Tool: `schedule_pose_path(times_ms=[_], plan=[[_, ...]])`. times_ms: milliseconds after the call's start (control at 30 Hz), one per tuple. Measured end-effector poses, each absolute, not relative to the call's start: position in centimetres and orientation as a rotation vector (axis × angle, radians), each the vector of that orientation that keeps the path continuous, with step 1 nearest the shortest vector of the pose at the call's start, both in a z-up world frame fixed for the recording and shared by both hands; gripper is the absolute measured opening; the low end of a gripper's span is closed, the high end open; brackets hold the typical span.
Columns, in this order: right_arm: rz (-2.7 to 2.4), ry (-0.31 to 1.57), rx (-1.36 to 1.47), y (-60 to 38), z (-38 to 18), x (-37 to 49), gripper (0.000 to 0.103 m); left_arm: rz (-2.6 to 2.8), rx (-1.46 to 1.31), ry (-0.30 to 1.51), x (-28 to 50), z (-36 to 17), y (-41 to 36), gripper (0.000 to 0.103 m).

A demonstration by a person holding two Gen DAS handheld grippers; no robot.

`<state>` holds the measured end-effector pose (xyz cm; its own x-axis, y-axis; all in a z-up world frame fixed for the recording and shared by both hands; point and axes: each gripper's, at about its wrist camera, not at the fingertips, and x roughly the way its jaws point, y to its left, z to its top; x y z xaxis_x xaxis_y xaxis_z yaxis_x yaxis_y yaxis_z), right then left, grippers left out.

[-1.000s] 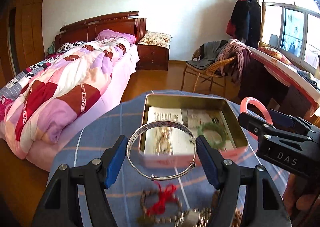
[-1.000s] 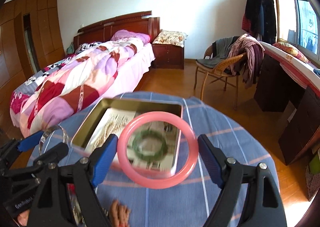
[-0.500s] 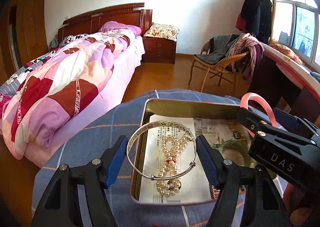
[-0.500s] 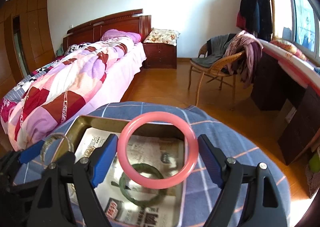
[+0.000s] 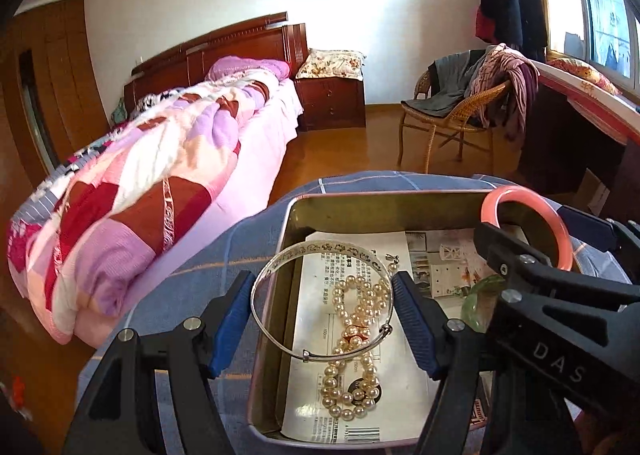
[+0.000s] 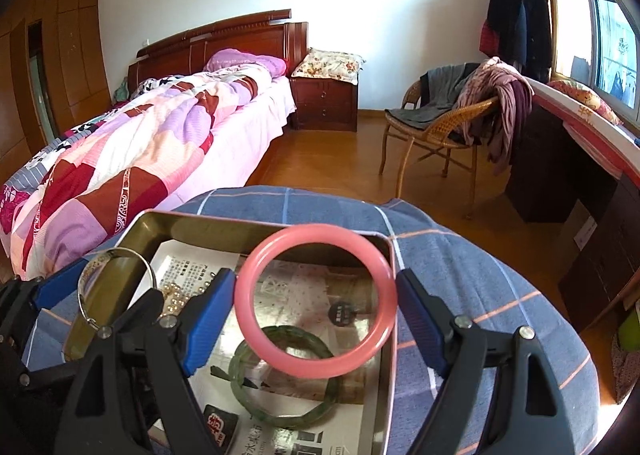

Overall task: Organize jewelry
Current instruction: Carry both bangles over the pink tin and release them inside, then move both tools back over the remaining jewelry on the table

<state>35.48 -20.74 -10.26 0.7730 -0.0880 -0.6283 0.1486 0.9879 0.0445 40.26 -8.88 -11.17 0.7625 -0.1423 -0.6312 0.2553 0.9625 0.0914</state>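
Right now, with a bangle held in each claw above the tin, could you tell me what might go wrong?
1. Released here, the pink bangle could knock the green bangle beneath it.
2. The silver bangle sits over the tin's left wall and the pearls; it could fall outside or tangle.

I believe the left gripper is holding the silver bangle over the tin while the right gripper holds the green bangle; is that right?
Not quite: the right gripper holds the pink bangle, as the right wrist view shows. The green bangle lies in the tin below it. The left gripper does hold the silver bangle over the tin.
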Motion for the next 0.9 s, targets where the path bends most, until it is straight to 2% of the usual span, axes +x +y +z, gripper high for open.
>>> schedule_pose_path(times_ms=[133, 233, 400, 667, 900], plan=[[-0.123, 0.667, 0.104, -20.8, -10.2, 35.4, 0.085, -0.194, 0.137, 0.684, 40.6, -11.3, -8.1, 0.070], [-0.106, 0.659, 0.136, -21.1, -10.3, 35.3, 0.090, -0.186, 0.125, 0.687, 40.7, -11.3, -8.0, 0.070], [-0.122, 0.620, 0.142, -21.3, -9.8, 34.8, 0.091, -0.168, 0.129, 0.686, 40.6, -11.3, -8.0, 0.080], [-0.153, 0.585, 0.163, -21.8, -9.4, 34.4, 0.091, -0.166, 0.113, 0.680, 40.7, -11.2, -7.6, 0.081], [-0.173, 0.560, 0.186, -22.3, -8.0, 33.4, 0.091, -0.186, 0.099, 0.622, 39.2, -8.9, -6.5, 0.081]])
